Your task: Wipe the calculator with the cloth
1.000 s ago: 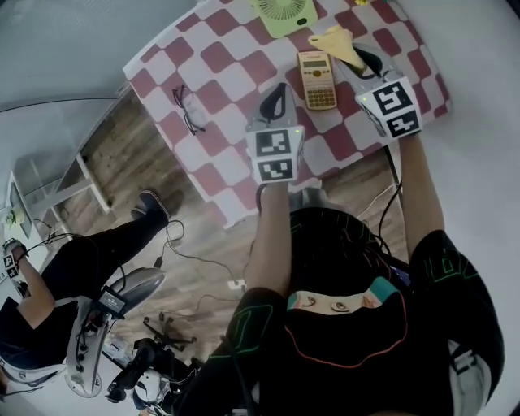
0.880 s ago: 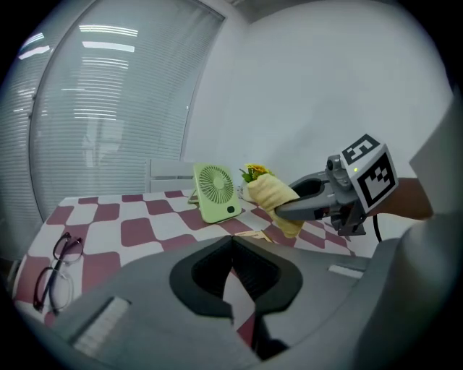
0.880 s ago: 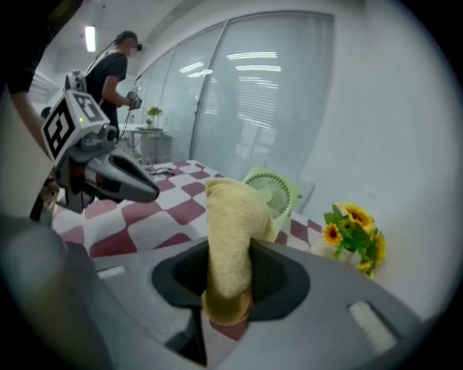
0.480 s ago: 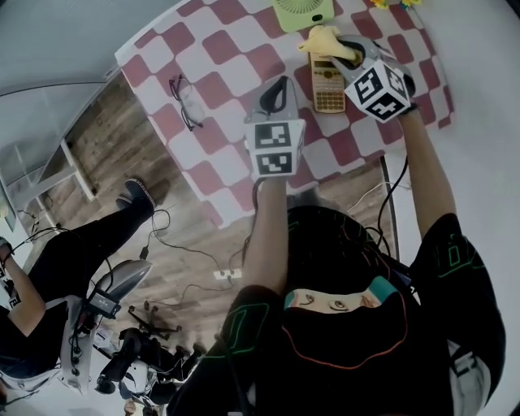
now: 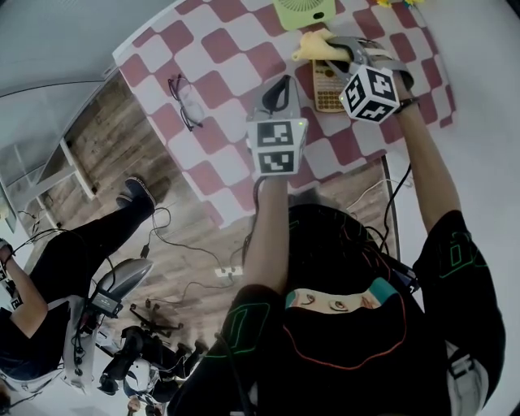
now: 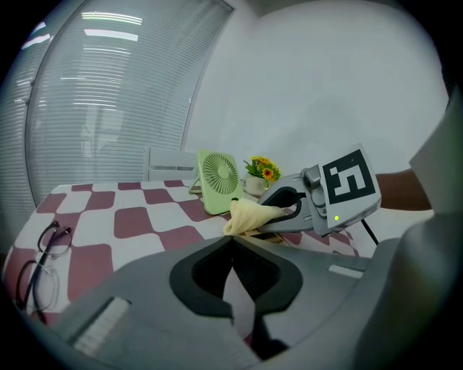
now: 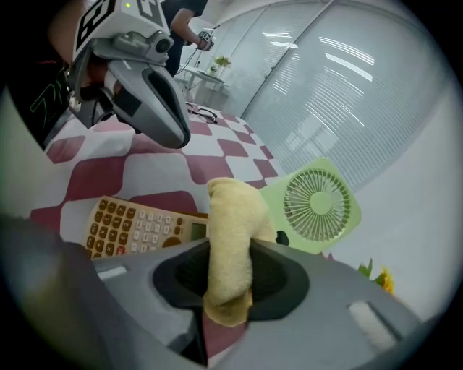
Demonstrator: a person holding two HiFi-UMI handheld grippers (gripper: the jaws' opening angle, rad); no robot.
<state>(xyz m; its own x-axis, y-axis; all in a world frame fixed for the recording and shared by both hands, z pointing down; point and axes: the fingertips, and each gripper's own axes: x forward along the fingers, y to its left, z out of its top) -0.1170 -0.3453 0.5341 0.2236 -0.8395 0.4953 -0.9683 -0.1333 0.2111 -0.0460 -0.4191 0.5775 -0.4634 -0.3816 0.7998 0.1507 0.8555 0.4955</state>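
An orange calculator (image 5: 327, 91) (image 7: 141, 225) lies flat on the red-and-white checked table (image 5: 219, 57). My right gripper (image 5: 329, 50) (image 7: 228, 289) is shut on a yellow cloth (image 5: 311, 45) (image 7: 231, 238). It hangs over the calculator's far end, with the cloth's free end just beyond the display. From the left gripper view, the cloth (image 6: 249, 215) sticks out of the right gripper (image 6: 318, 202) a little above the table. My left gripper (image 5: 276, 91) (image 6: 231, 238) is shut and holds nothing, just left of the calculator.
A green desk fan (image 5: 305, 10) (image 7: 315, 206) (image 6: 218, 181) stands behind the calculator, with a small flower pot (image 6: 264, 170) beside it. Black glasses (image 5: 185, 101) (image 6: 40, 253) lie on the table's left side. A seated person (image 5: 57, 268) and cables are on the wooden floor at left.
My right gripper has swung left and turned, carrying the cloth from the calculator's right side to over its far end. The left gripper has stayed put.
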